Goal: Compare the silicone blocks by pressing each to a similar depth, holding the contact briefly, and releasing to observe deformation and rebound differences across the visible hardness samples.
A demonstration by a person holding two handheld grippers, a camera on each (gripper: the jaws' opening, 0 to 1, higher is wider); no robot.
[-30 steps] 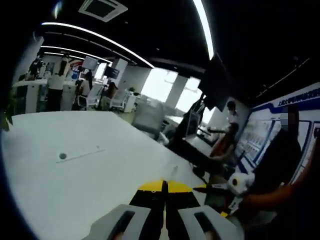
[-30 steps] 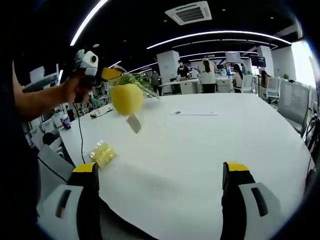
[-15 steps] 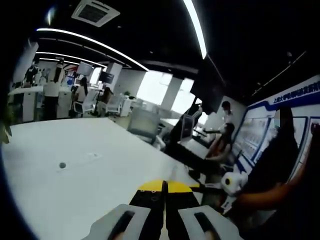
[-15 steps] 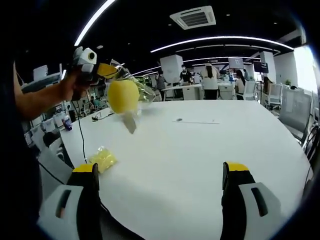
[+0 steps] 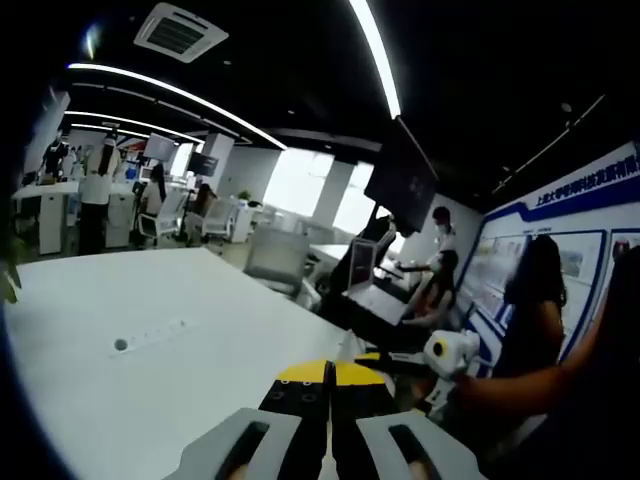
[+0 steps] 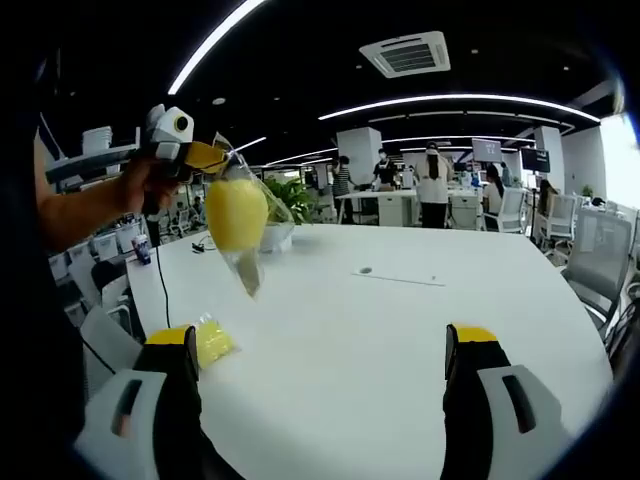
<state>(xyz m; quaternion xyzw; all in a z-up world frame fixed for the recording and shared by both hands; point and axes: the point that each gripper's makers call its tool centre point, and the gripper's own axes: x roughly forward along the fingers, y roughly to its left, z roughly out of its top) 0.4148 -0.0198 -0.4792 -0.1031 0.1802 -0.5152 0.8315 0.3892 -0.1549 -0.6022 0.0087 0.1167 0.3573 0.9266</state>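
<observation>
Now, step: unpacking, by my judgement; no block is pressed yet.
Left claw (image 6: pixel 203 157): seen in the right gripper view, raised over the tabletop's left side; its jaws are together, pinching the top of a clear bag (image 6: pixel 243 262). In the left gripper view its yellow tips (image 5: pixel 328 374) meet with no gap showing.
Block: a yellow block (image 6: pixel 235 213) hangs inside that bag, well above the tabletop (image 6: pixel 400 330).
Second block: a paler yellow bagged piece (image 6: pixel 211 341) lies on the tabletop near the left edge, just beside the right claw's left jaw.
Right claw (image 6: pixel 322 385): jaws wide apart, holding nothing, low over the near edge.
Other: a plant (image 6: pixel 289 198) and people at desks stand beyond the far edge.
Doing it well: bring the hanging bag down onto the tabletop before opening it, so the block does not drop. Let the free claw grip the bag's lower end while the other holds the top. Set both blocks side by side, apart, flat, so each can be pressed straight down to a like depth.
</observation>
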